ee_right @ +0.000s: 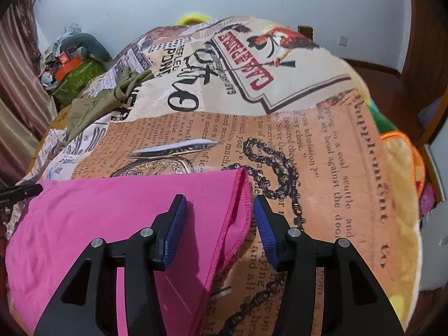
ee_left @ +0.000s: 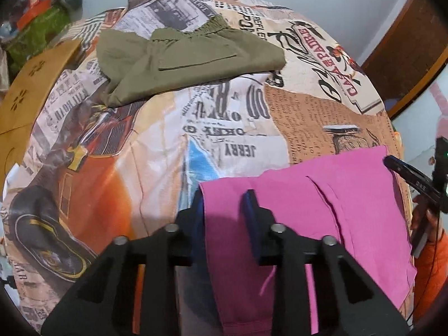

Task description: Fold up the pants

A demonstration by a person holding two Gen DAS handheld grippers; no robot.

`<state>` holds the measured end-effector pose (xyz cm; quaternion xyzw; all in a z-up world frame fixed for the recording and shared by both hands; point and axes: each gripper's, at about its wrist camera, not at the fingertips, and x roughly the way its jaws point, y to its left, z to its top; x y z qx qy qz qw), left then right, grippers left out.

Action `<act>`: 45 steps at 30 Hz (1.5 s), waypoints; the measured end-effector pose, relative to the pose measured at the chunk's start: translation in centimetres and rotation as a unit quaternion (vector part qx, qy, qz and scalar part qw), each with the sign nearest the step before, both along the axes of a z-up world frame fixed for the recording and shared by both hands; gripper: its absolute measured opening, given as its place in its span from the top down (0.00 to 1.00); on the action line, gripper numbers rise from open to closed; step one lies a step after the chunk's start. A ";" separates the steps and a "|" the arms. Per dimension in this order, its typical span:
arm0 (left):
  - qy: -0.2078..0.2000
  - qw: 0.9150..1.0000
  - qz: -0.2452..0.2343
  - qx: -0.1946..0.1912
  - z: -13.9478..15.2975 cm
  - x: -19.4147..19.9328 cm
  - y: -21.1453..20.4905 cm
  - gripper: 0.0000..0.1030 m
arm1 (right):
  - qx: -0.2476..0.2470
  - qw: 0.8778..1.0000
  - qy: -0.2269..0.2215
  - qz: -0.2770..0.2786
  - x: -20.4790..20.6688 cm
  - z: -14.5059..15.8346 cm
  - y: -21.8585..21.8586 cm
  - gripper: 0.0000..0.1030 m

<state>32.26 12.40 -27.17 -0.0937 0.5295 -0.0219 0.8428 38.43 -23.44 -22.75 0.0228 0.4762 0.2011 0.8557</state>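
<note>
Bright pink pants (ee_left: 350, 190) lie on the printed bedspread (ee_left: 224, 117) at its near edge, partly draped toward me. My left gripper (ee_left: 224, 204) stands over their left edge. One blue pad sits beside that edge, the other rests on the cloth, and smooth fabric fills the narrow gap without being pinched. In the right wrist view the pink pants (ee_right: 112, 218) show a stitched hem. My right gripper (ee_right: 219, 221) straddles that hem, open, its right pad clear of the cloth.
Folded olive pants (ee_left: 190, 58) lie farther back on the bed, seen again as olive pants (ee_right: 92, 106) at the left. A brown cardboard sheet (ee_left: 33, 84) and a cluttered pile (ee_left: 36, 14) stand at the left. A hand in an orange sleeve (ee_left: 431, 252) is at the right.
</note>
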 end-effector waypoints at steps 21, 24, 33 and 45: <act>-0.031 0.992 -0.003 0.122 -0.3 -1.2 -1.9 0.94 | -0.063 0.997 -0.023 0.039 1.0 -1.6 1.9 0.96; -0.024 0.993 -0.007 0.118 0.4 -1.3 -1.7 0.92 | -0.062 0.997 -0.013 0.034 1.1 -1.2 1.8 0.94; -0.059 0.993 -0.007 0.098 5.1 -1.3 -2.2 0.72 | -0.001 0.999 -0.004 0.032 -0.4 3.1 2.0 0.85; -0.006 0.992 -0.071 0.102 2.1 1.0 -7.8 0.62 | 0.002 0.990 0.002 0.144 -2.7 3.4 9.9 0.56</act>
